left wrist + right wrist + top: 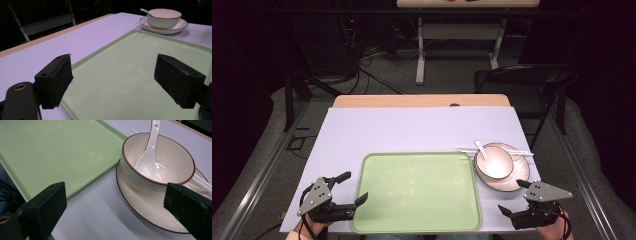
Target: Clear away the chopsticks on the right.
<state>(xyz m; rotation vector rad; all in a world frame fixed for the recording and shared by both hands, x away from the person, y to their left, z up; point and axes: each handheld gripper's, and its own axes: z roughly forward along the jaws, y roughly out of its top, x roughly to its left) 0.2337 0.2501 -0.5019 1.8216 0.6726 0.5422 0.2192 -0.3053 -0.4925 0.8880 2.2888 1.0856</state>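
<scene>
Your left gripper is hovering with its black jaws spread wide and holding nothing, straddling the near-left rim of the flat pale-green plastic tray; in the left gripper view one jaw is sitting over the lavender table covering and the other over the tray's bare floor. Your right gripper is likewise gaping and empty, poised just off the tray's near-right corner, close to the near table edge. In the right gripper view its jaws are framing a strip of bare covering between the tray's right rim and the round white brown-rimmed saucer.

On that saucer is resting a white ceramic bowl with a brown rim, and a white ceramic spoon is leaning inside it, handle pointing away from you. Pale chopsticks are lying across the saucer's far side, behind the bowl. The saucer is lying just beside the tray's far-right corner, near the covering's right edge. The tray's whole surface and the wide far half of the covering are offering you free space.
</scene>
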